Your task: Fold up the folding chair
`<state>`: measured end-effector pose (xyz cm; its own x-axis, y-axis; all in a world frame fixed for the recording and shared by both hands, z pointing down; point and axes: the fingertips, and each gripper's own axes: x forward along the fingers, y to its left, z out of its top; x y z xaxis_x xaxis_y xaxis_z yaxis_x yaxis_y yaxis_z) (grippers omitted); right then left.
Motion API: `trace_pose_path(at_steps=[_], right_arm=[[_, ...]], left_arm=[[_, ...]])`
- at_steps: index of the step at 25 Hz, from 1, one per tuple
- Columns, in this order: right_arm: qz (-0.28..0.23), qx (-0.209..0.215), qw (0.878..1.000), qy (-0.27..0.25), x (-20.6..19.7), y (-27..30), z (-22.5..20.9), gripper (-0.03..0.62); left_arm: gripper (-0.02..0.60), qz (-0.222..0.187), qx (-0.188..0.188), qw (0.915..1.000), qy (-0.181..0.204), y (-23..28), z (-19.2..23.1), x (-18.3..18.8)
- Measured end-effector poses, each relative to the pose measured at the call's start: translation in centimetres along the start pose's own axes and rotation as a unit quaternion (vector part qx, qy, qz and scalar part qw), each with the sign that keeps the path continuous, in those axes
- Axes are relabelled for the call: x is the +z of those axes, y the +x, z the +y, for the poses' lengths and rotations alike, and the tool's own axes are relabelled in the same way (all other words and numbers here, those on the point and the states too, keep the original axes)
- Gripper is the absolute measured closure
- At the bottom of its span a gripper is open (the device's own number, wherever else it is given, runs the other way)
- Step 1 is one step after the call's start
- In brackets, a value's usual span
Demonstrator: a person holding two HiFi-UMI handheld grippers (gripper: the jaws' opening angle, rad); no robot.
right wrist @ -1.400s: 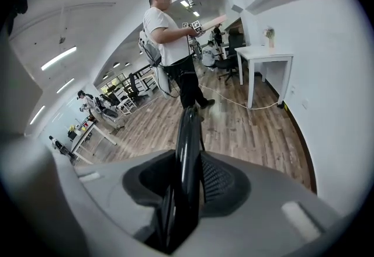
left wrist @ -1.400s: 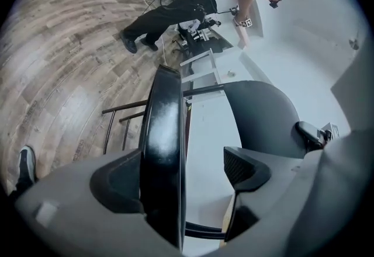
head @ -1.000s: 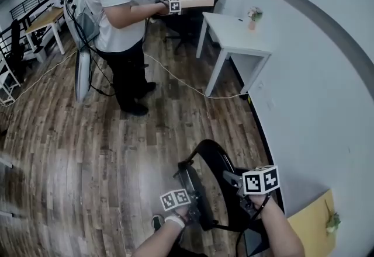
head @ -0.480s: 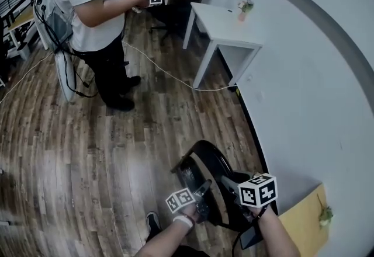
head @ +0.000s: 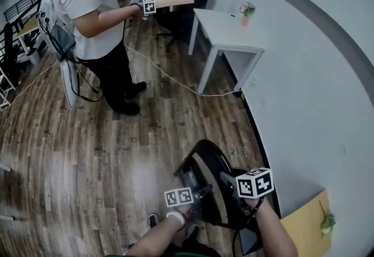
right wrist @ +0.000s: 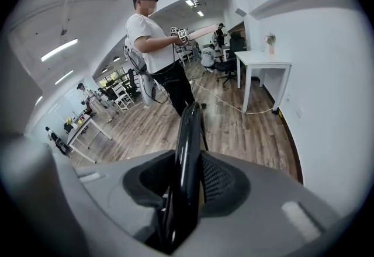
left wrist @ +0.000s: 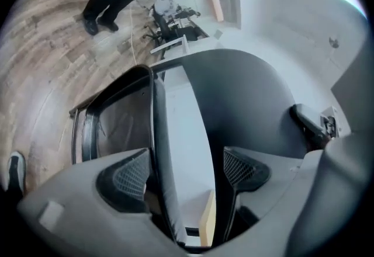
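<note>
Chair (head: 204,174), almost flat, stands on the floor (head: 117,150) by the wall (head: 304,104). Right gripper (right wrist: 187,183) fingers pinch its frame; left gripper (left wrist: 184,171) fingers squeeze seat and back together. The smooth tube could slip, toppling it

Folding chair (head: 210,183): 1 unit, black tubular frame, dark padded seat and back. Nearly folded, narrow gap between panels. Upright on edge, near right, beside the wall (head: 304,104).
</note>
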<state>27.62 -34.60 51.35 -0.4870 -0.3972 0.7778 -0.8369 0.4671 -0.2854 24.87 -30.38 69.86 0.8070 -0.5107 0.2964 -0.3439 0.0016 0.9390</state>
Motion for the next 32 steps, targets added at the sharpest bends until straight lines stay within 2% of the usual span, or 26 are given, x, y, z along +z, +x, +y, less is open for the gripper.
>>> trace_pose_path(at_steps=[5,9,13,18,19,21,23,27,30,32], right_arm=[[0.003,-0.017,1.000,-0.003,-0.9,-1.0,-2.9,0.470],[0.001,-0.019,1.000,-0.001,-1.5,-2.0,-4.8,0.468],[-0.004,0.002,1.000,0.014,-2.2,-2.6,-5.0,0.468],[-0.003,-0.006,1.000,0.005,-2.1,-2.6,-7.0,0.468],[-0.002,-0.008,1.000,0.003,-2.1,-2.6,-7.2,0.468],[0.000,-0.013,1.000,-0.001,-2.2,-2.8,-7.5,0.467],[0.001,-0.013,1.000,-0.003,-2.4,-2.8,-7.7,0.466],[0.000,-0.013,1.000,-0.003,-2.5,-2.4,-7.5,0.465],[0.002,-0.007,1.000,0.001,-2.6,-2.3,-6.2,0.466],[0.006,0.009,1.000,0.010,-2.7,-2.1,-4.8,0.467]], left_arm=[[0.170,-0.038,-0.002,0.9976,0.057,-5.9,-2.9,0.1],[0.171,-0.077,0.014,0.9870,0.140,-11.4,-7.2,0.3],[0.173,-0.115,0.044,0.9625,0.242,-16.3,-12.3,-0.1],[0.205,-0.161,0.081,0.9195,0.349,-19.3,-18.0,-0.7],[0.245,-0.165,0.088,0.9125,0.364,-19.9,-18.8,-1.0],[0.374,-0.172,0.102,0.9001,0.387,-21.1,-19.8,-1.3],[0.435,-0.180,0.115,0.8881,0.407,-22.2,-20.3,-1.4],[0.463,-0.189,0.126,0.8706,0.436,-24.0,-20.7,-0.3],[0.465,-0.201,0.132,0.8611,0.448,-26.0,-20.9,1.1],[0.465,-0.209,0.136,0.8581,0.449,-27.2,-20.5,2.2]])
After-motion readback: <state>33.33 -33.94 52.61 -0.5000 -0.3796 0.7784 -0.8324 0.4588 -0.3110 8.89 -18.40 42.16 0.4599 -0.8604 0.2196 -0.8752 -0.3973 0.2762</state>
